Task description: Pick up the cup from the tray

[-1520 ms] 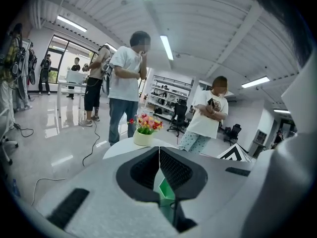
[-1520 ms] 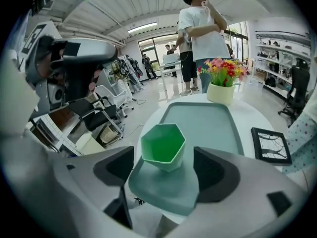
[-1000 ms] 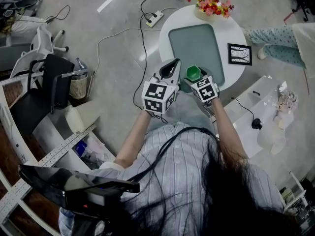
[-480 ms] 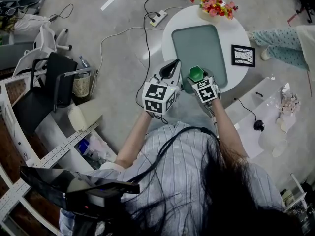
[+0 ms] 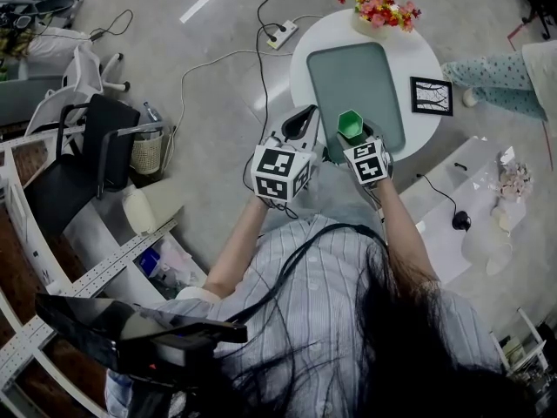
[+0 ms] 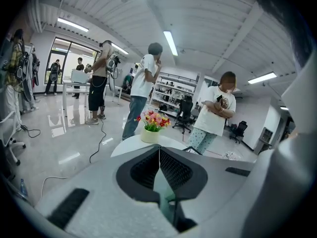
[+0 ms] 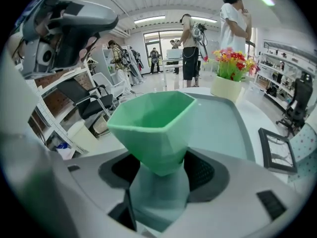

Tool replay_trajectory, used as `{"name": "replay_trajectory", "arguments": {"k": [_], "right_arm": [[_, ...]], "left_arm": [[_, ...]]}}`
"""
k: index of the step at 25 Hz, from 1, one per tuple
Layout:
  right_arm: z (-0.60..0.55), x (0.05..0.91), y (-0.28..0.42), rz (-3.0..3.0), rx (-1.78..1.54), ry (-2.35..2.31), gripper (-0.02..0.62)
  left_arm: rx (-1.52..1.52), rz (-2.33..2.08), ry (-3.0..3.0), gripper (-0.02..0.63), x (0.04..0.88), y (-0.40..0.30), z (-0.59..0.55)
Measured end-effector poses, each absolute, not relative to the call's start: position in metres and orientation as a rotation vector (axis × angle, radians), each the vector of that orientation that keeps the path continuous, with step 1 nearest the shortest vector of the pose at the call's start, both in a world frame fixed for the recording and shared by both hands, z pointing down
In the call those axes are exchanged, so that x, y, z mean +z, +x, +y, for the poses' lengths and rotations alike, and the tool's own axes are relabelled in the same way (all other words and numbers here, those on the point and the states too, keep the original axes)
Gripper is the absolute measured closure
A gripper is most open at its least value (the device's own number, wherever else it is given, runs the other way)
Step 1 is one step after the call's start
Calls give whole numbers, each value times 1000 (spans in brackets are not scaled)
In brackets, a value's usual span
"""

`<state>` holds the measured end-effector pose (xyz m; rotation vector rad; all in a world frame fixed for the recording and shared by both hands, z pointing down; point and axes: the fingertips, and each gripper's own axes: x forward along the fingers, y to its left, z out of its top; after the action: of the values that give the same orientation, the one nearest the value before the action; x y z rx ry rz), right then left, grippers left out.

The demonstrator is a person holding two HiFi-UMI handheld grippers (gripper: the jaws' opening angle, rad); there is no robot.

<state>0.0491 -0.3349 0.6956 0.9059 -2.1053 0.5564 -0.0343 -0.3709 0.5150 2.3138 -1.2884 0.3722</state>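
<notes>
A green faceted cup (image 5: 350,125) stands upright at the near left edge of the grey-green tray (image 5: 361,77) on the round white table (image 5: 418,55). My right gripper (image 5: 351,135) is around it. In the right gripper view the cup (image 7: 153,128) fills the gap, the jaws are closing and both pads touch its lower body. Whether its base is off the tray (image 7: 218,128) I cannot tell. My left gripper (image 5: 303,122) hovers just left of the table edge; its jaws (image 6: 159,157) are shut together on nothing.
A vase of flowers (image 5: 379,3) stands at the table's far edge, a framed picture (image 5: 430,96) at its right. A person's legs (image 5: 496,72) are to the right of the table. A power strip (image 5: 280,33) and cables lie on the floor, with a black chair (image 5: 87,164) at left.
The right gripper's jaws have narrowed onto the cup. The cup and both grippers sit slightly higher in the head view; the left gripper has kept its place beside the table.
</notes>
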Motion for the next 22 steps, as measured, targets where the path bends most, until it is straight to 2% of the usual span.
{"name": "replay_trajectory", "arguments": {"k": [22], "right_arm": [[-289, 605, 9, -2247, 490, 1220, 308]], "left_arm": [[331, -1226, 2423, 591, 493, -73, -302]]}}
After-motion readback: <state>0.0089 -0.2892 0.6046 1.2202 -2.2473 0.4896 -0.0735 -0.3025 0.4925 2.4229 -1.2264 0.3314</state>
